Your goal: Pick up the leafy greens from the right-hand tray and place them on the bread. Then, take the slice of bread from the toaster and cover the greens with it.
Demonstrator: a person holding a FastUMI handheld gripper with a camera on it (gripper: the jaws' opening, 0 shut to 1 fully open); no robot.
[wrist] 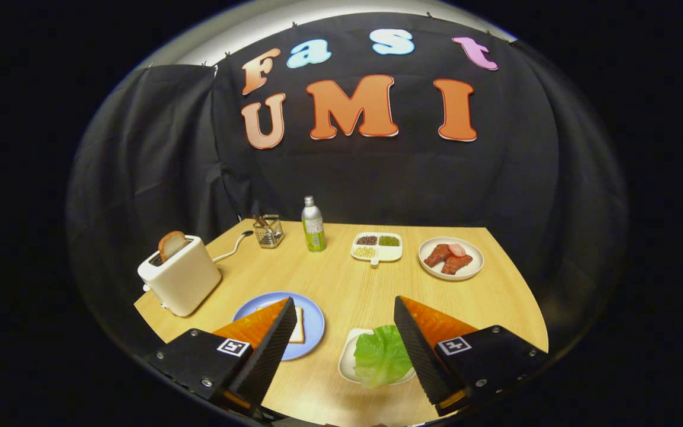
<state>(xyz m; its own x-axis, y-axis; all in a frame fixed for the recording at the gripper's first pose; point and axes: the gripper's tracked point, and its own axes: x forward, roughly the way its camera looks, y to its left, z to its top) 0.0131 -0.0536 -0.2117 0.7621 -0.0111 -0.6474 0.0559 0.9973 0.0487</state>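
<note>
The wooden bench (347, 284) is carrying many things. The gripper (341, 332) is hovering wide open, holding nothing. The lettuce leaf (382, 356) is lying on a white tray (347, 356) between its fingers. A bread slice (297, 325) is lying on the blue plate (312, 314), another is standing in the toaster (180, 277). Beyond, a bottle (313, 225), a bean dish (377, 247) and a meat plate (452, 258) are standing well apart.

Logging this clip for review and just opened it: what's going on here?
A person holds a gripper open above a wooden table, holding nothing. The greens lie on a white tray between the fingers, nearer the right one, untouched. A slice of bread sits on a blue plate by the left finger, bare. A second slice stands in the toaster beyond. Nothing is done yet.
</note>
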